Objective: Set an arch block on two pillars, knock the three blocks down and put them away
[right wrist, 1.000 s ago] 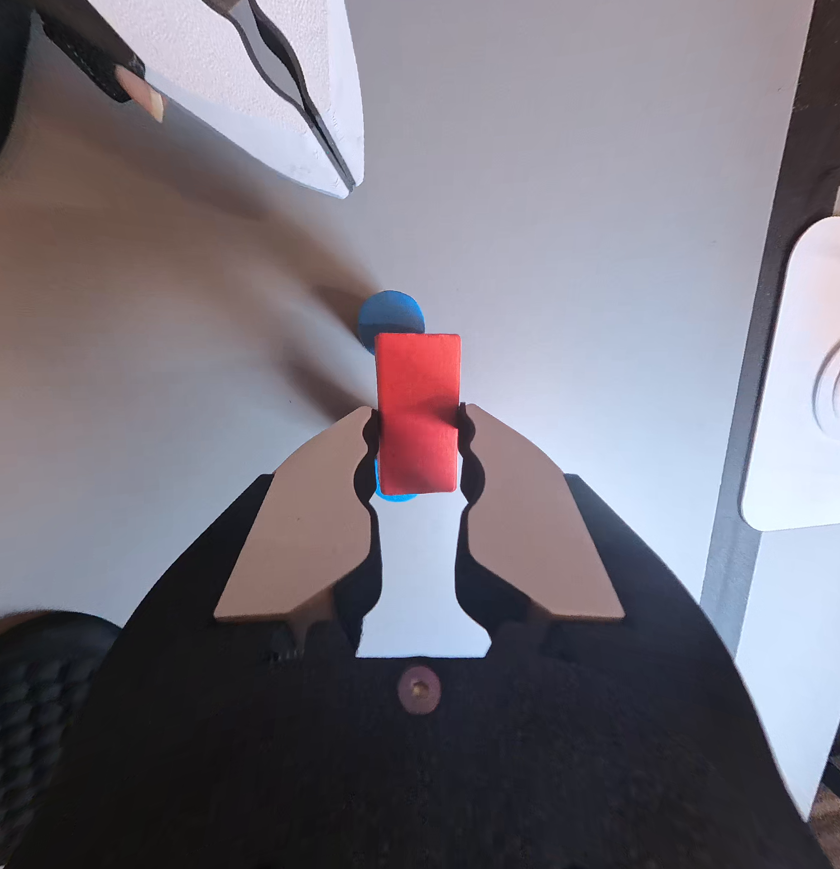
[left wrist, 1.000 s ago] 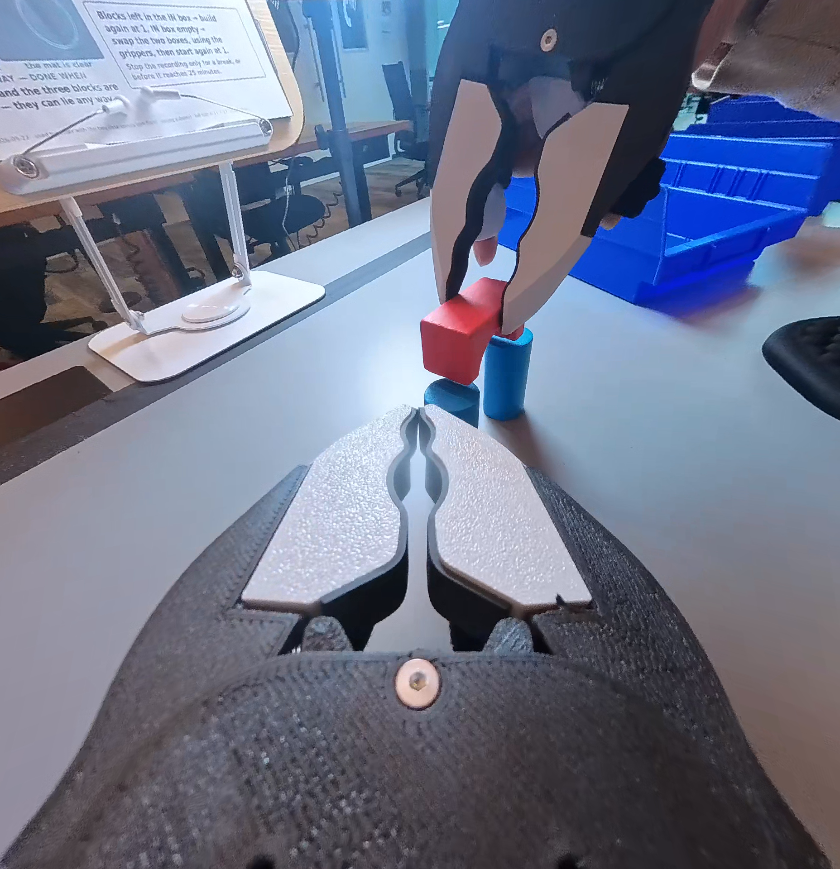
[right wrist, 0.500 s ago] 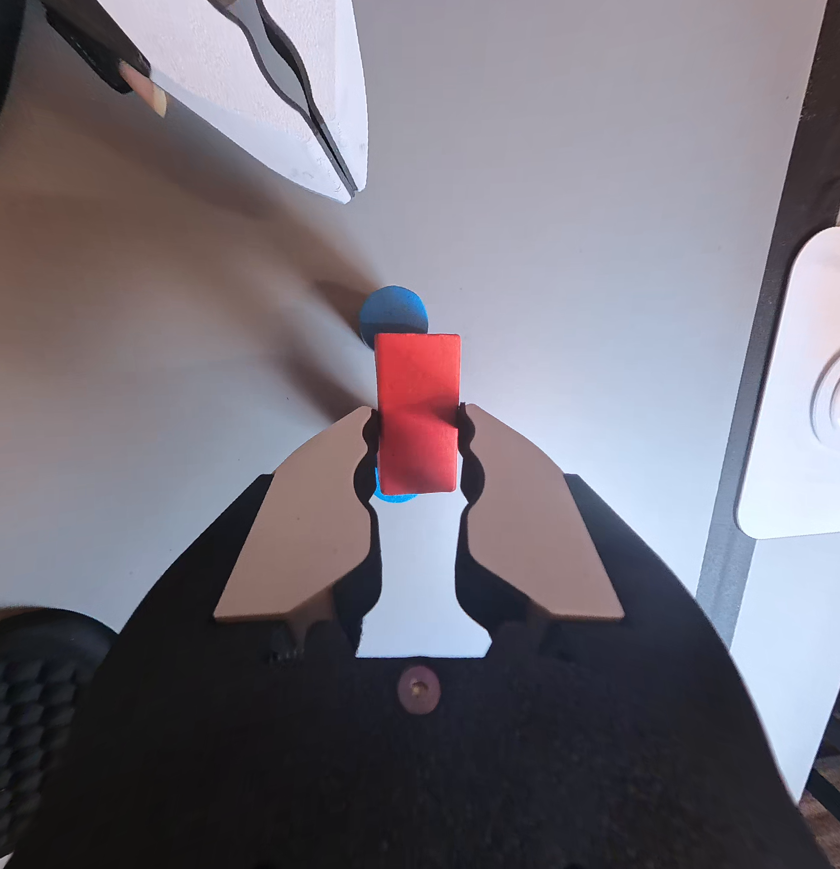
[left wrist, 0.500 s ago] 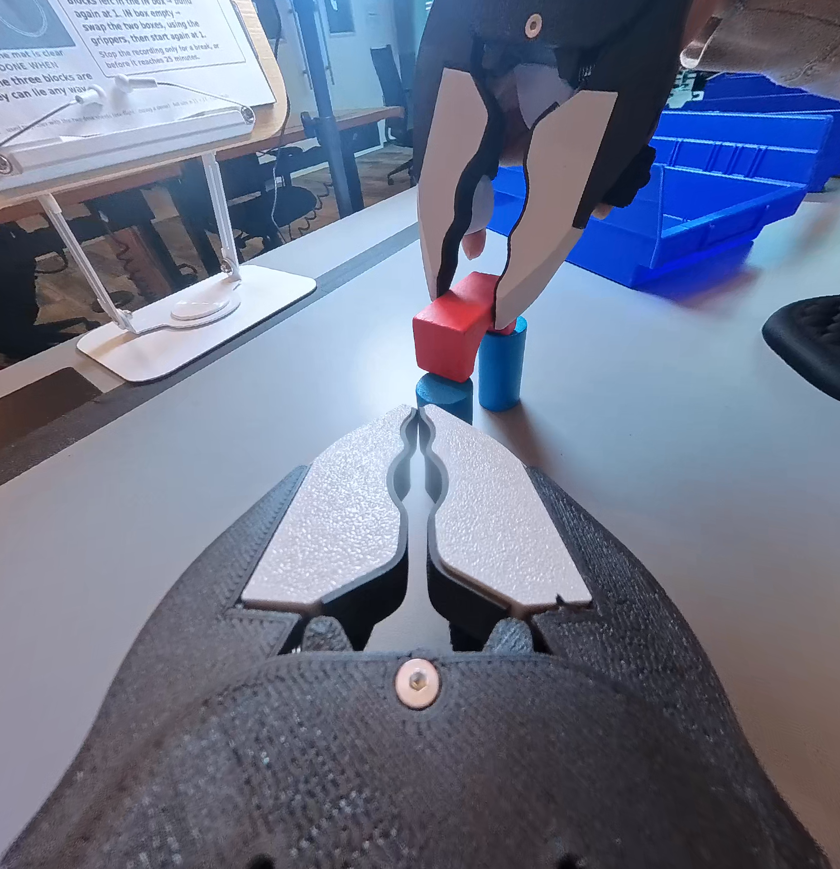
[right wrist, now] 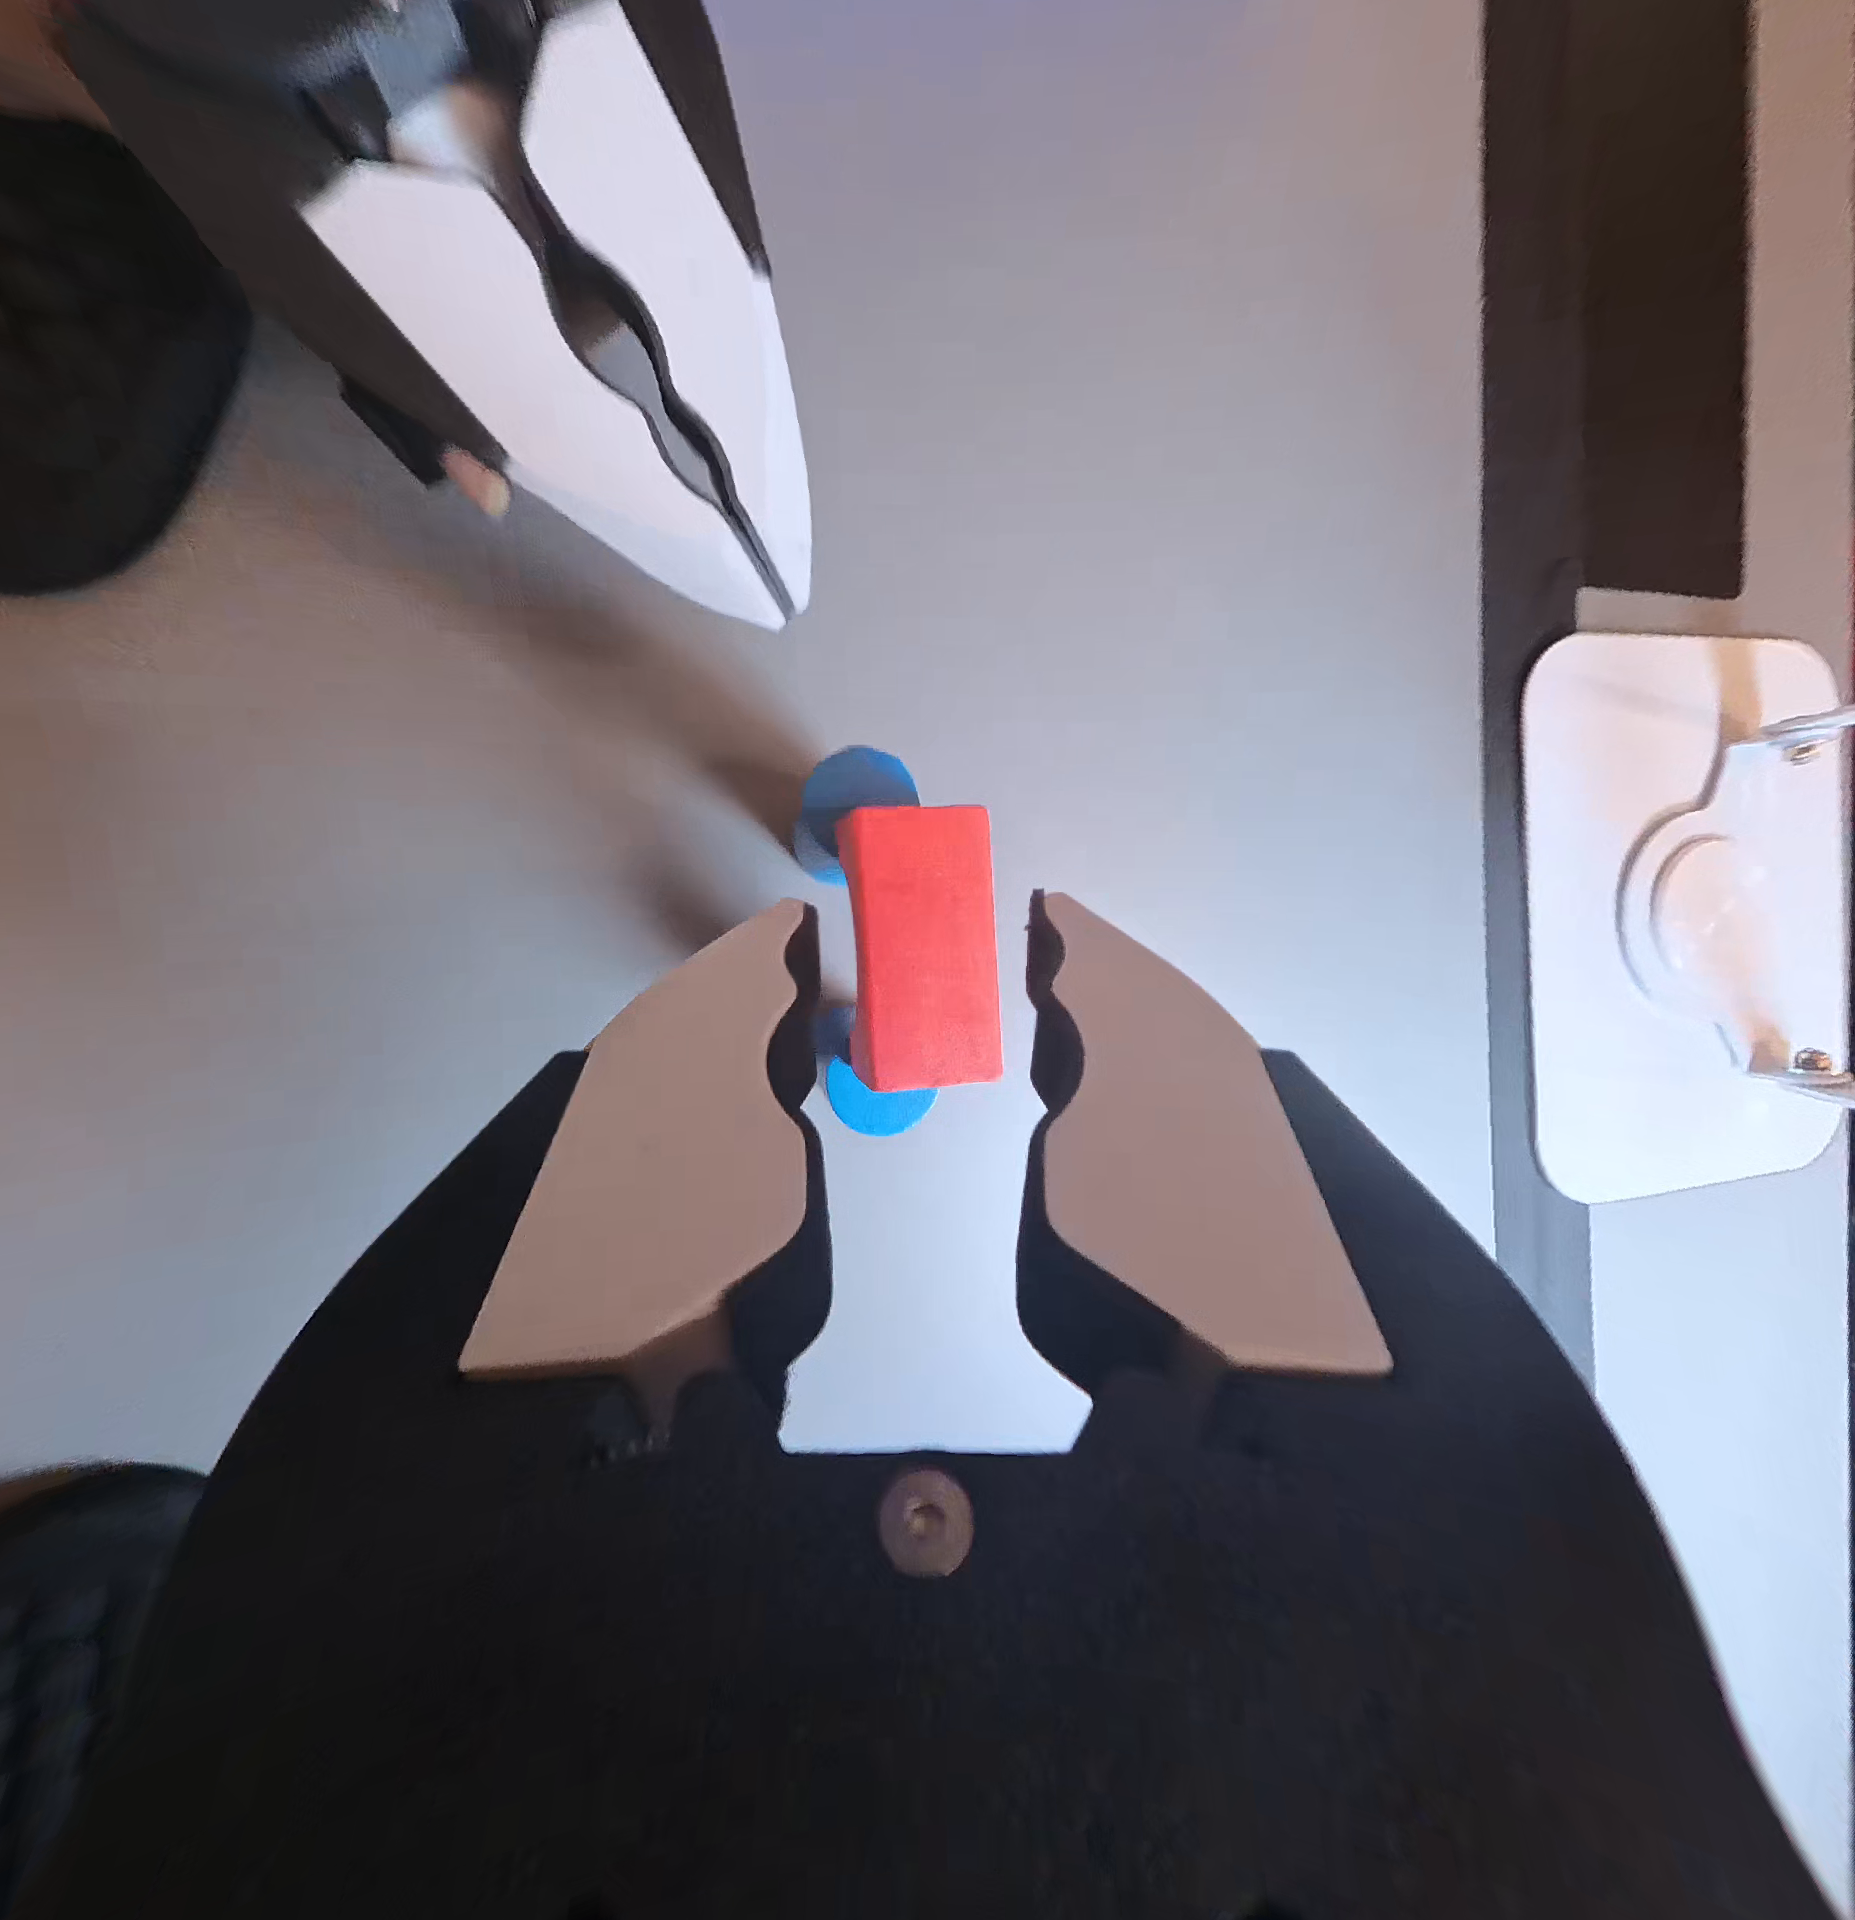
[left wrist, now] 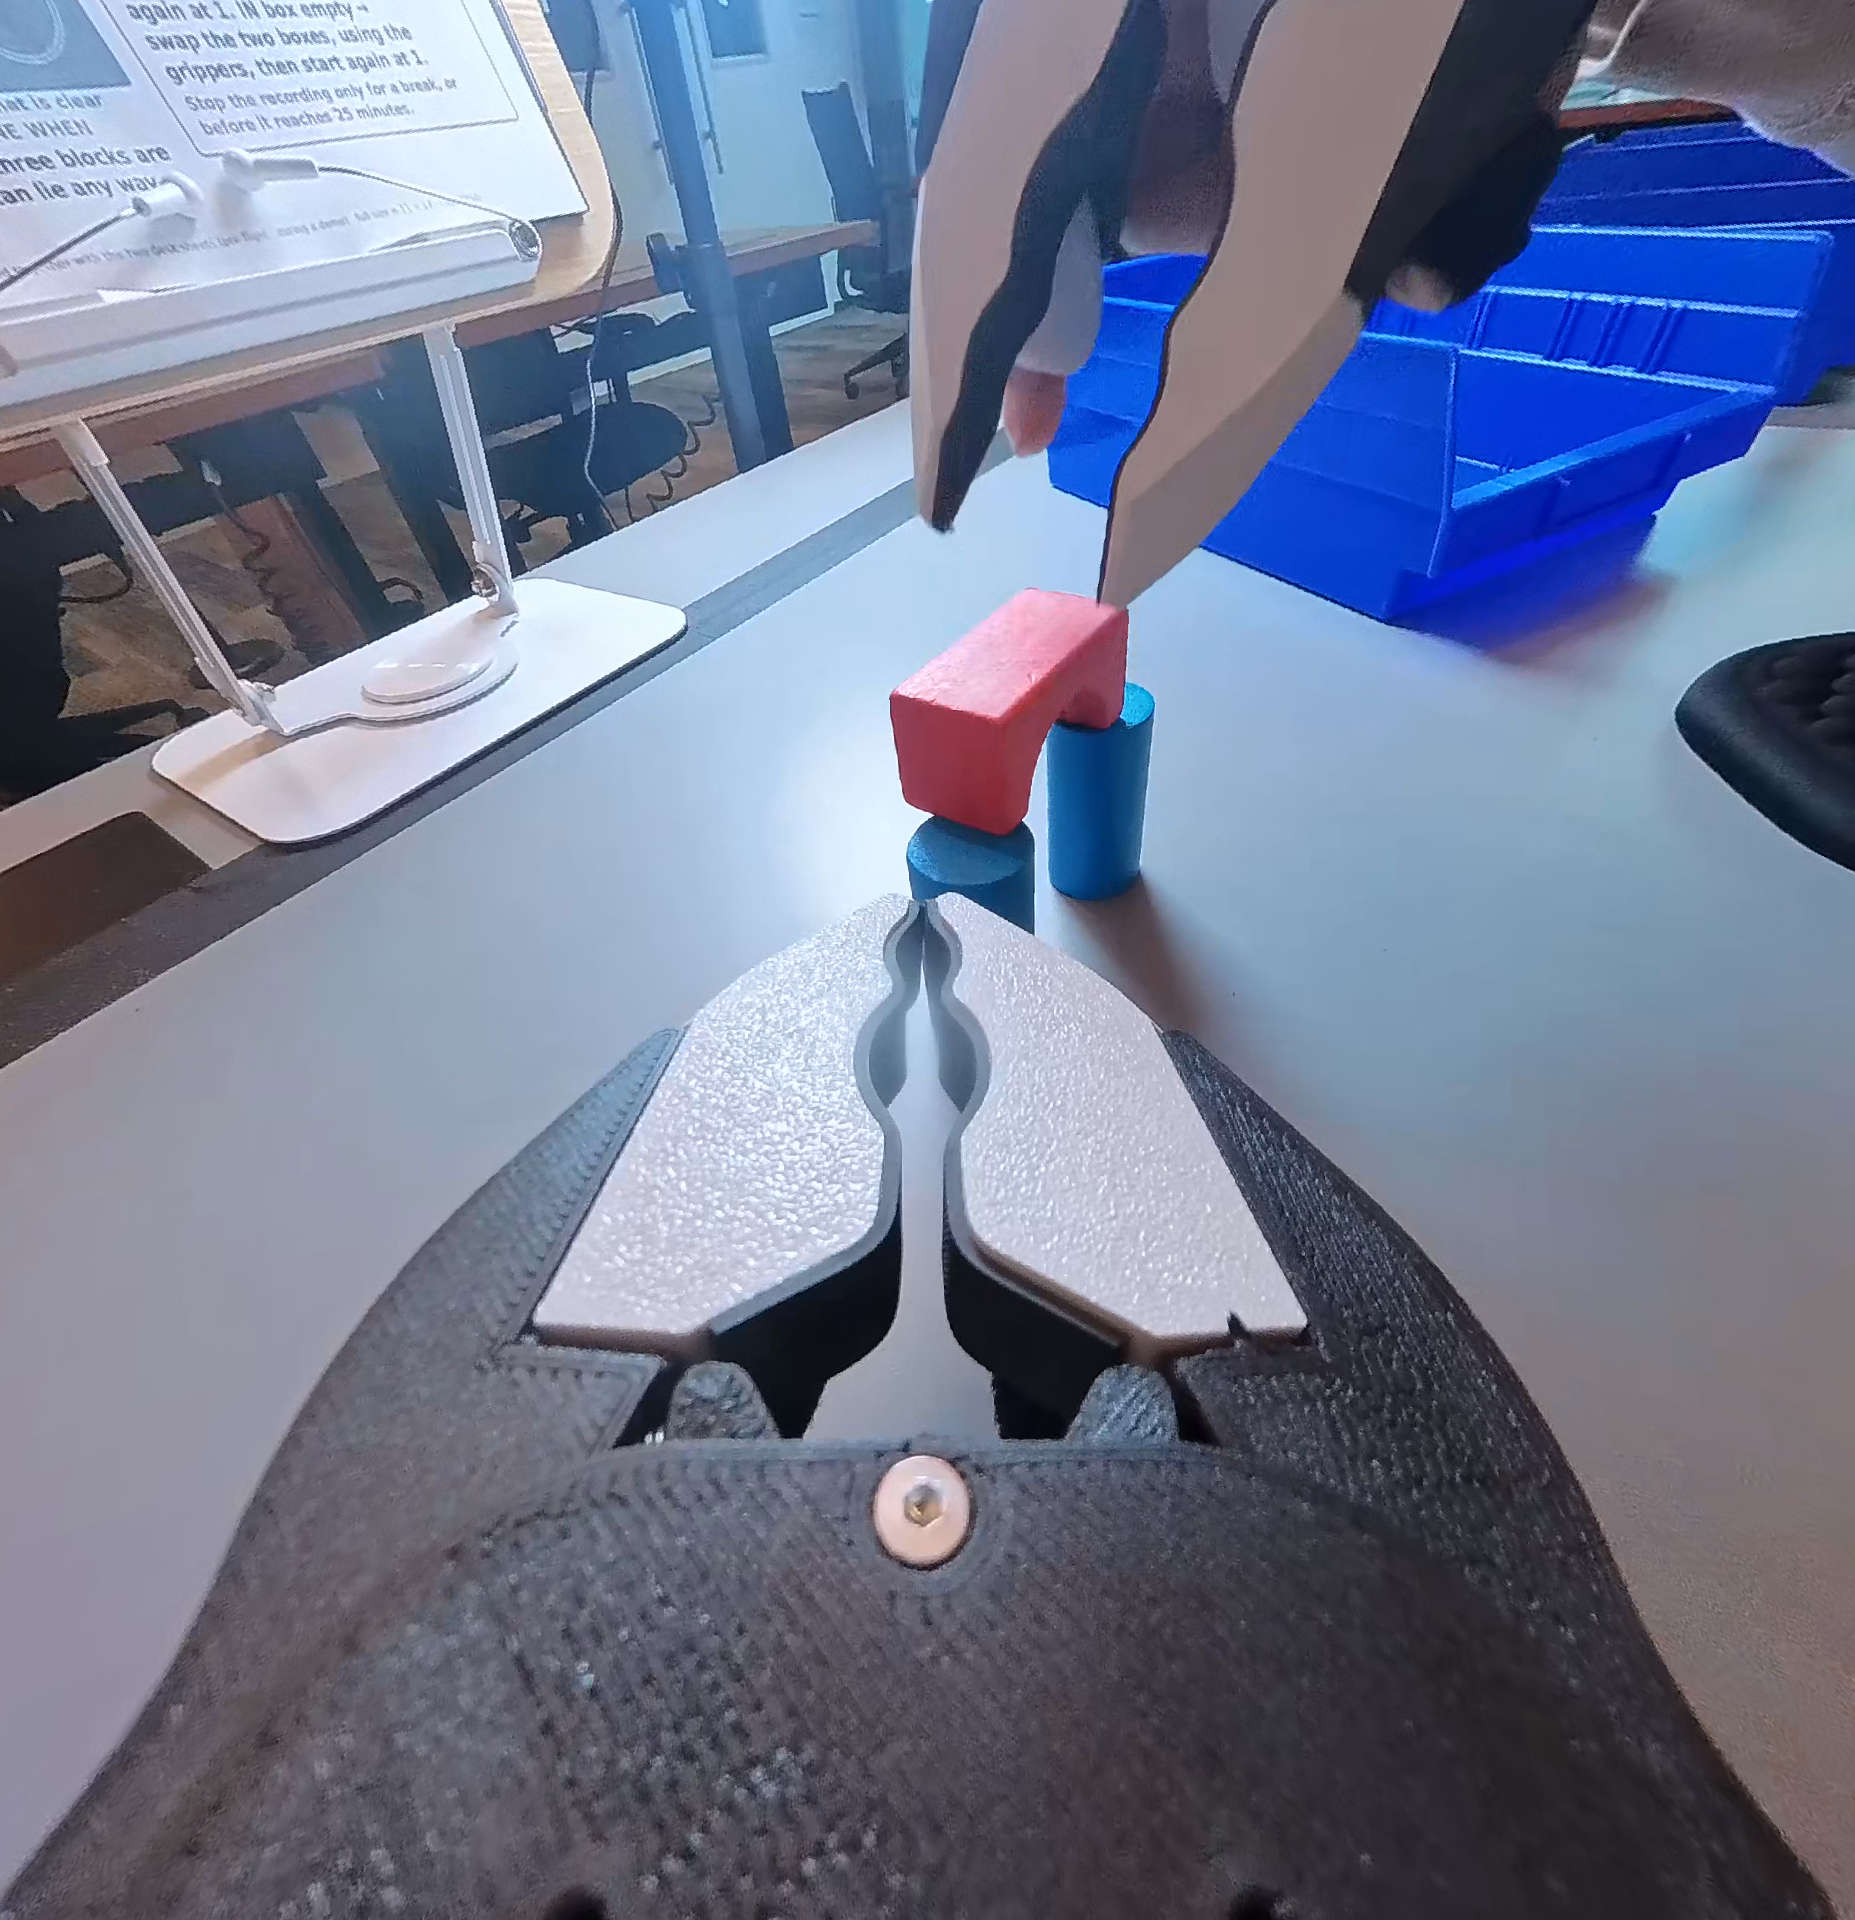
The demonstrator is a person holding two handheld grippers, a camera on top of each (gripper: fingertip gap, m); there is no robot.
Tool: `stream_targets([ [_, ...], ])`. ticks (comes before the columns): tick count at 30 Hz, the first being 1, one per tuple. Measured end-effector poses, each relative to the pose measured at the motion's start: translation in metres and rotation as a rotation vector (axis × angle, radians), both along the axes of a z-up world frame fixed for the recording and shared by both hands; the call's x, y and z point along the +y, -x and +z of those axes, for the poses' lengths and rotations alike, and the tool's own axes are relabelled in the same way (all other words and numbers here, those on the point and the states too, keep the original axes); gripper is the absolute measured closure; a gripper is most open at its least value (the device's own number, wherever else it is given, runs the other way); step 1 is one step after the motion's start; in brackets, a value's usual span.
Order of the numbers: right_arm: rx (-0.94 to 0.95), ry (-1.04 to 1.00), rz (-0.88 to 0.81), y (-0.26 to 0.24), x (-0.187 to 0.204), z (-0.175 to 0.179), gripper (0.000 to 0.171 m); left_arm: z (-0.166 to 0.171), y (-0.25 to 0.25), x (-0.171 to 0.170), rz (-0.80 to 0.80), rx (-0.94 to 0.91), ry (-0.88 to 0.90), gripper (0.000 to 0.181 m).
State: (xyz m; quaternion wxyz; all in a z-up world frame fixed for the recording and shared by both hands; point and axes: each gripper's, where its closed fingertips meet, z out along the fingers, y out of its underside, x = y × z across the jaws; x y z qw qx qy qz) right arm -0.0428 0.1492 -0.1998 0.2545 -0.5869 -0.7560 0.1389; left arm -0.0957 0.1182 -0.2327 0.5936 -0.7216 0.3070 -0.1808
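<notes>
A red arch block rests across two upright blue cylinder pillars, a near dark one and a far lighter one. My right gripper hangs open just above the arch, pointing down, one fingertip close to its far top edge. In the right wrist view the arch lies below between the open fingers of my right gripper, with the pillars showing at its ends. My left gripper is shut and empty, low over the table, just in front of the near pillar; it also shows in the right wrist view.
Blue plastic bins stand behind the blocks on the right. A white stand holding an instruction sheet is at the left. A black mat edge lies at the right. The grey table ends at a dark strip on the left. The left gripper's tips are roughly 8 cm from the right gripper's.
My right gripper has opened, let go of the red arch and risen above it. The arch now sits on both pillars. My left gripper stays shut.
</notes>
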Motion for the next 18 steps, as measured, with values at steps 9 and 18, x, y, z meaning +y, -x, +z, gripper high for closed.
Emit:
stream_targets([
  [9, 0.641, -0.029, -0.102, -0.012, -0.034, 0.061, 0.146, 0.003, -0.003, -0.002, -0.007, -0.035, 0.008, 0.181],
  [18, 0.797, 0.056, -0.248, -0.038, -0.052, -0.015, 0.171, -0.006, -0.014, -0.006, -0.034, 0.017, 0.017, 0.181],
])
